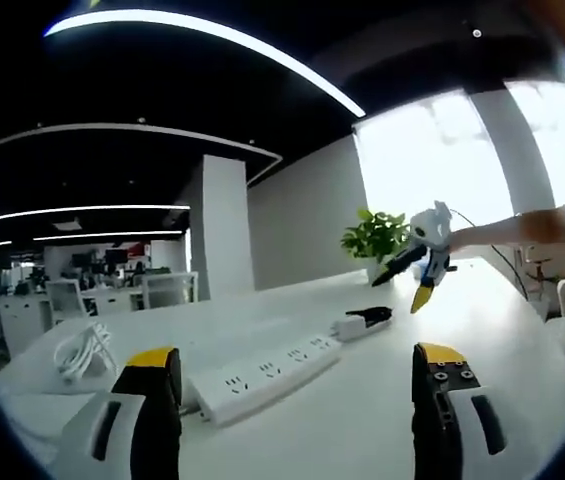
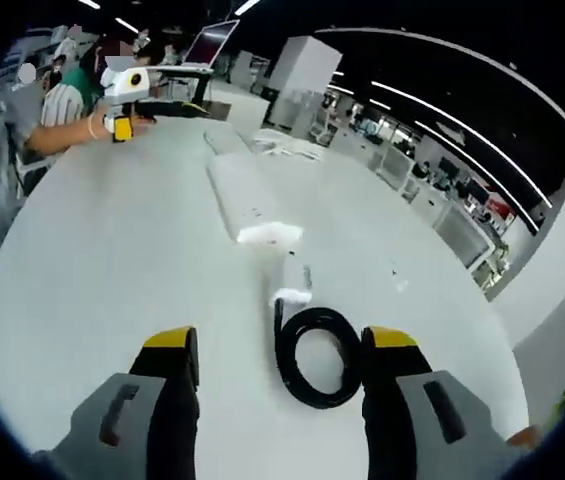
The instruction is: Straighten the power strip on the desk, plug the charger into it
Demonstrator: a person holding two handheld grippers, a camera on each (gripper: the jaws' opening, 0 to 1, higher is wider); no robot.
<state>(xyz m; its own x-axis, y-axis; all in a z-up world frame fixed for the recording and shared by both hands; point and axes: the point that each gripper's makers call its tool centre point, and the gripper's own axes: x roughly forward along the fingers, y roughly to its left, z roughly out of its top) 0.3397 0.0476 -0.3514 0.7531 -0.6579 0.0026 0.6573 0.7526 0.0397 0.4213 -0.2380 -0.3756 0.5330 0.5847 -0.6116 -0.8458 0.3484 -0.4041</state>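
Note:
On the white desk (image 1: pixel 392 400) lies a long white power strip (image 1: pixel 262 375), set at an angle. Just beyond its far end rests a white charger (image 1: pixel 354 325) with a black cable. My left gripper (image 1: pixel 297 385) hovers open in front of the strip, holding nothing. My right gripper (image 1: pixel 424 262) is held in the air past the charger. In the right gripper view the power strip (image 2: pixel 242 200) runs away from me, and the charger (image 2: pixel 290 282) with its coiled black cable (image 2: pixel 317 355) lies between my right gripper's (image 2: pixel 280 345) open jaws. My left gripper (image 2: pixel 122 98) appears across the desk, held by a person.
A coil of white cable (image 1: pixel 82 350) lies left of the strip. A potted plant (image 1: pixel 374 238) stands at the desk's far edge by the window. An open laptop (image 2: pixel 207 45) sits at the desk's other end. Office desks and chairs stand beyond.

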